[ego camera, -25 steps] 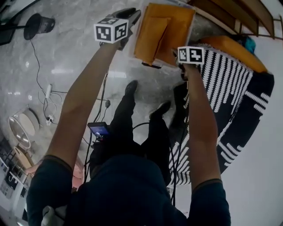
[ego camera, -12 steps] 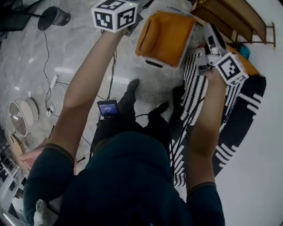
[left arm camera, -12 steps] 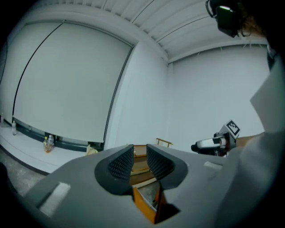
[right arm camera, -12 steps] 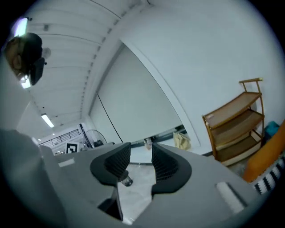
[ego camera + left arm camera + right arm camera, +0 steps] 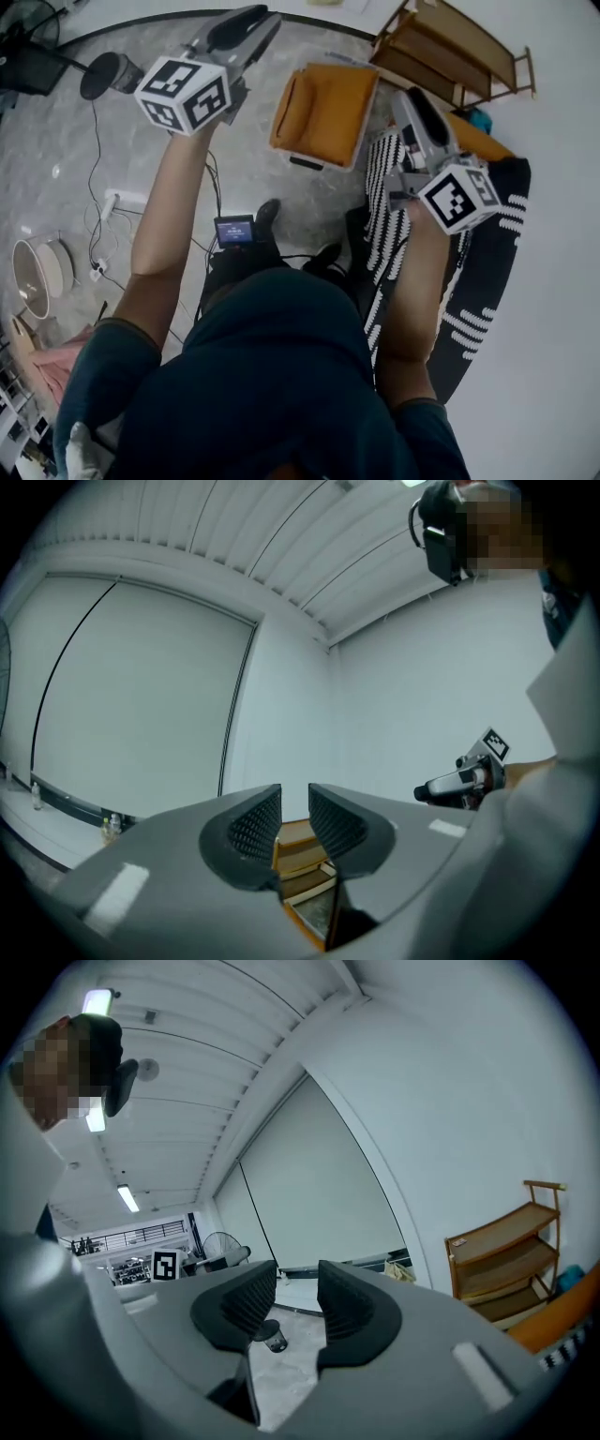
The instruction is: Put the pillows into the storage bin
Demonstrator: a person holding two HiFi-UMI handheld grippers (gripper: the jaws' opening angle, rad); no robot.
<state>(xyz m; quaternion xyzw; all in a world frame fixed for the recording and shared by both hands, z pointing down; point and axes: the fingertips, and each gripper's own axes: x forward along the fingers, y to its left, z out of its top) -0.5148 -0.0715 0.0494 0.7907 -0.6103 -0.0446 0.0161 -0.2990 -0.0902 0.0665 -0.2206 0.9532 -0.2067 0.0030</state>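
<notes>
The white storage bin (image 5: 317, 161) stands on the grey floor, filled with orange pillows (image 5: 328, 108). Another orange pillow (image 5: 480, 139) lies by the striped blanket (image 5: 487, 281). My left gripper (image 5: 255, 21) is raised left of the bin, its jaws apart and empty; in its own view the left gripper (image 5: 294, 803) points at a wall. My right gripper (image 5: 406, 96) is held up right of the bin over the blanket. The right gripper (image 5: 297, 1279) has nothing between its jaws, which are closing.
A wooden shelf (image 5: 450, 47) stands behind the bin at the back right. A floor fan (image 5: 108, 70) and cables (image 5: 103, 202) lie at the left. The person's legs and shoes (image 5: 272, 211) are below the bin.
Both grippers have lifted away from the bin. The right one swung rightward over the striped blanket; the left one rose and drifted left. The pillows stay in the bin.
</notes>
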